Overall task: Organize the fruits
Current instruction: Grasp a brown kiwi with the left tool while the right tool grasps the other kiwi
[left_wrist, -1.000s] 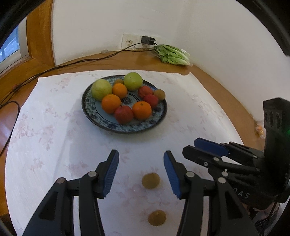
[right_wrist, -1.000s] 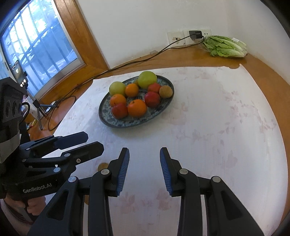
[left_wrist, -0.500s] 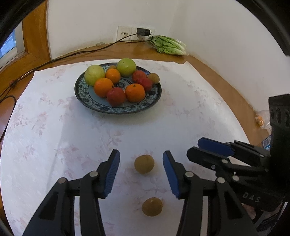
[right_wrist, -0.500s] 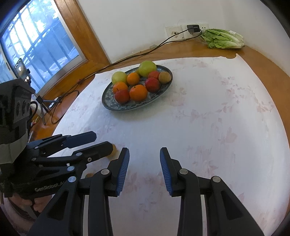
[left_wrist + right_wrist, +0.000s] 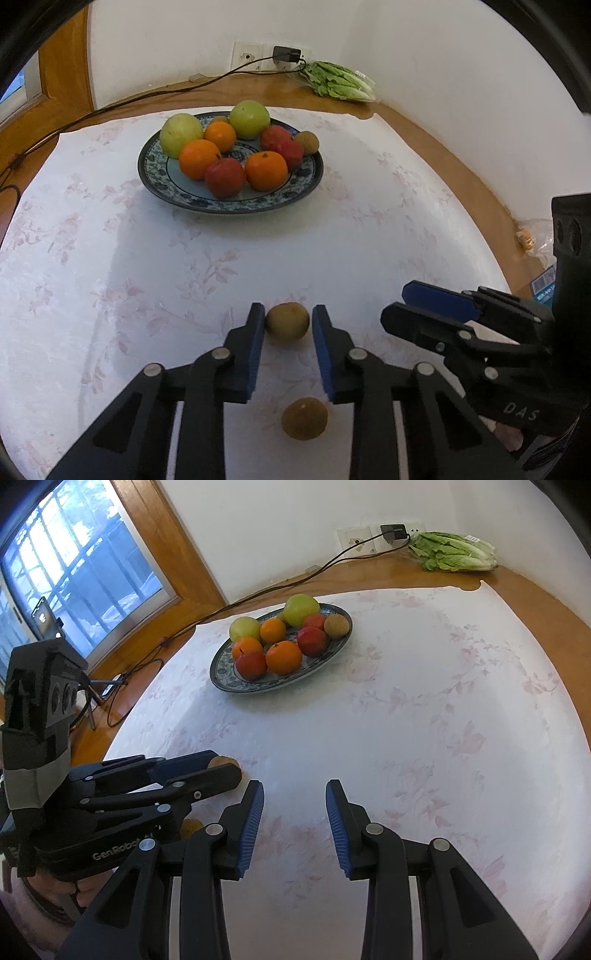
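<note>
Kiwi (image 5: 287,320) on the cloth now sits pinched between our left gripper (image 5: 288,325) pads, which a second ago stood wide apart. So we judge it ready to carry to the plate (image 5: 229,205). Our right gripper (image 5: 294,805) hovers empty, slightly spread.

In the right wrist view, the left gripper (image 5: 225,771) hides most of both kiwis (image 5: 223,761) on the cloth. A brown fruit (image 5: 219,119) behind the oranges (image 5: 220,136) on the plate (image 5: 236,201) barely shows. A bag (image 5: 537,236) at the table's right rim is too blurred to read.
</note>
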Demonstrator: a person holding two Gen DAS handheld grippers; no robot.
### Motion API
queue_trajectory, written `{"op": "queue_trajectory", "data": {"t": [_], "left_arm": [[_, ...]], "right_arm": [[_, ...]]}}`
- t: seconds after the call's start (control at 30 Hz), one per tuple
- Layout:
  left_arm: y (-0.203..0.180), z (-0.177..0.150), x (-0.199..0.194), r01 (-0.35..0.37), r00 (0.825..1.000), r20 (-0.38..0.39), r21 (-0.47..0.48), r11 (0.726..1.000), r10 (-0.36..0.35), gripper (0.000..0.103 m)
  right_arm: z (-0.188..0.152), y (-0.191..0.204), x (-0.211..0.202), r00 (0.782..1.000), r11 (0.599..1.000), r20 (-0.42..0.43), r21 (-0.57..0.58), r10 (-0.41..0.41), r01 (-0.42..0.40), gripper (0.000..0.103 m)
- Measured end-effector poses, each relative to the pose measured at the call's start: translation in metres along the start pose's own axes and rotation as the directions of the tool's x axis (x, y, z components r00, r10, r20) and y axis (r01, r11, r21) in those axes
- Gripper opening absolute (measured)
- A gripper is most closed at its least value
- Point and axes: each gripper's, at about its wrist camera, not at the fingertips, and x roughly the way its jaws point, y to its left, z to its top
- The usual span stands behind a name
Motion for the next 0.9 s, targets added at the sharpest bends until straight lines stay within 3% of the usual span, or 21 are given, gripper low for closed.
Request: {"op": "queue_trajectory", "data": {"t": [0.27,0.63,0.9], "left_arm": [[0.009,-0.001,-0.008,-0.013,1.0,0.021,-0.018,1.0,0.013,0.026],[0.053,-0.009,-0.037,-0.107,0.992,0.055,-0.115,0.988,0.114,0.026],[0.075,-0.021,-0.047,-0.126,0.989,0.057,-0.174,0.977,0.138,0.026]], "right_arm": [[-0.001,0.006,0.0,1.0,1.0,-0.004,-0.014,0.013,-0.013,0.036],[-0.009,0.027,0.004,0.998,0.996,-0.028,-0.063,0.053,-0.055,0.036],[-0.017,0.052,0.005,0.995,0.987,-0.053,-0.129,0.087,-0.094,0.036]]}}
